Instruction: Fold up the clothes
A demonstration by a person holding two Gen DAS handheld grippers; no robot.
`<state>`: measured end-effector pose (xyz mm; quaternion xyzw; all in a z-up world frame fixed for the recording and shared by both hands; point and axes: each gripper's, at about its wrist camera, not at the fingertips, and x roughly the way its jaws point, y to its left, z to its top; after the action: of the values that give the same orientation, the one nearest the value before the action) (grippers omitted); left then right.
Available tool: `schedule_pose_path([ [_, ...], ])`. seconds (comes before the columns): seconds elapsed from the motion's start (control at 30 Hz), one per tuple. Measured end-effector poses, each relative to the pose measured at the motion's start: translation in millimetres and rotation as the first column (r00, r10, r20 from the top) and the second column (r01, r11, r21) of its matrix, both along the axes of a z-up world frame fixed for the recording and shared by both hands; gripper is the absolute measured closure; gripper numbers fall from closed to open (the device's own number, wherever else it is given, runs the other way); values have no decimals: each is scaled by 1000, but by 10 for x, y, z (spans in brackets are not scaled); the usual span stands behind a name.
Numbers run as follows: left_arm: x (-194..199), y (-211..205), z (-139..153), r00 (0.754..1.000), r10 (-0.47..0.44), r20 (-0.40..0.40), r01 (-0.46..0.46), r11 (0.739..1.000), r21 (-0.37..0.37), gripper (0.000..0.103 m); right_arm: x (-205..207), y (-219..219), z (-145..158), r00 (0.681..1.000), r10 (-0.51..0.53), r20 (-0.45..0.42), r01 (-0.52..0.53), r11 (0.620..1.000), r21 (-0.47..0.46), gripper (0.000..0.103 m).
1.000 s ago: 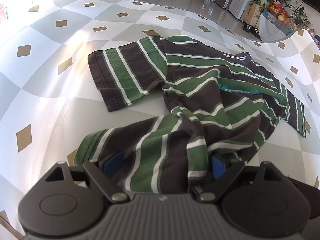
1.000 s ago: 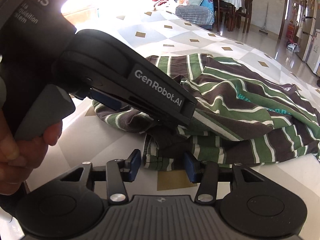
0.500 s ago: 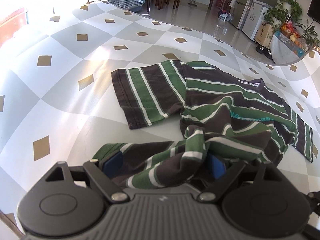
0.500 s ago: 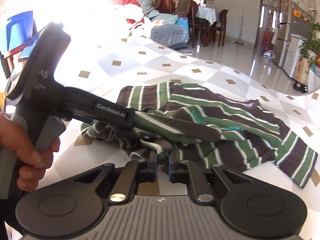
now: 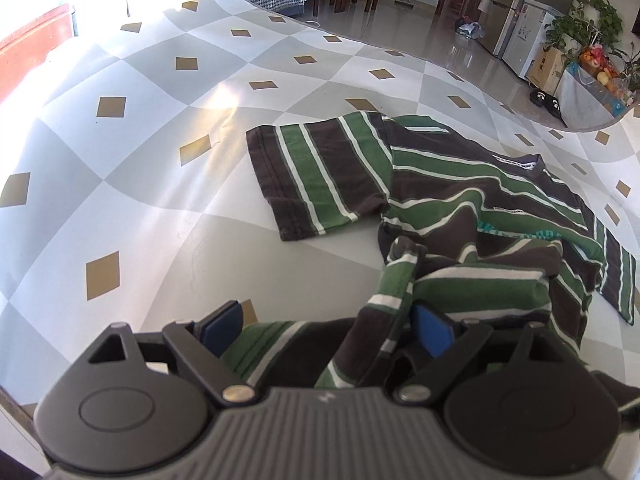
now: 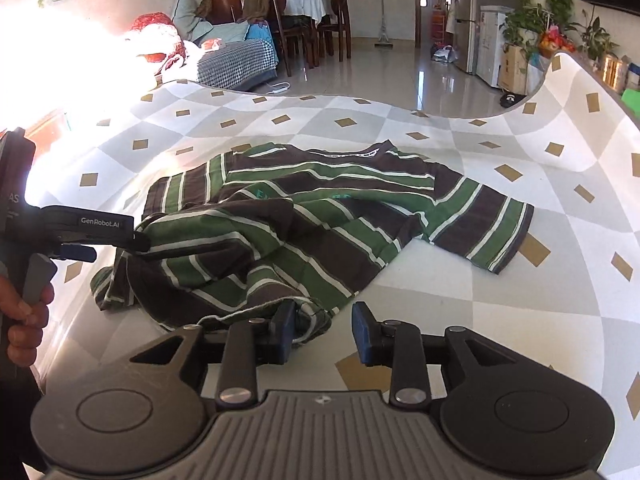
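Note:
A brown and green striped T-shirt (image 5: 460,208) lies crumpled on the checked table, collar at the far side; it also shows in the right wrist view (image 6: 320,216). My left gripper (image 5: 328,326) is open, with the shirt's near hem bunched between its blue pads (image 5: 432,330). In the right wrist view the left gripper (image 6: 136,242) sits at the shirt's left edge. My right gripper (image 6: 323,332) is open, its left pad (image 6: 285,330) touching the shirt's near hem, nothing held.
The table (image 5: 132,208) has a grey and white cloth with gold diamonds and a curved far edge (image 6: 440,114). Beyond it are a tiled floor, chairs, a fridge (image 6: 476,20) and plants. A hand (image 6: 24,312) holds the left gripper's handle.
My right gripper, shut on the hem half a second ago, has opened and let go. Both grippers drew back toward the near edge, so the shirt looks farther away. The left gripper stays open.

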<state>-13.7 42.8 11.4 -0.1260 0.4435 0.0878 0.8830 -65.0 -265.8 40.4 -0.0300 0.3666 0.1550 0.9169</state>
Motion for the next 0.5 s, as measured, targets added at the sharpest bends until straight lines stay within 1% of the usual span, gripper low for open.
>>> schedule_pose_path([
  [0.1, -45, -1, 63, 999, -10, 39, 11, 999, -30, 10, 2, -86, 28, 999, -33, 3, 33, 998, 51, 65],
  [0.2, -101, 12, 169, 994, -16, 111, 23, 998, -65, 7, 18, -150, 74, 999, -51, 1, 51, 991, 120, 63],
  [0.3, -128, 45, 258, 986, -13, 165, 28, 996, -89, 4, 1, -147, 132, 999, -26, 19, 22, 984, 175, 63],
  [0.37, -129, 67, 275, 985, -6, 175, 25, 994, -106, 4, -17, -140, 171, 999, -1, 37, -6, 977, 211, 63],
  [0.47, -102, 89, 236, 987, 2, 159, 22, 989, -146, 4, -47, -119, 223, 997, 18, 73, -36, 967, 254, 62],
  [0.5, -93, 78, 223, 988, -3, 154, 26, 988, -149, 4, -50, -117, 231, 996, 14, 84, -36, 964, 262, 61],
])
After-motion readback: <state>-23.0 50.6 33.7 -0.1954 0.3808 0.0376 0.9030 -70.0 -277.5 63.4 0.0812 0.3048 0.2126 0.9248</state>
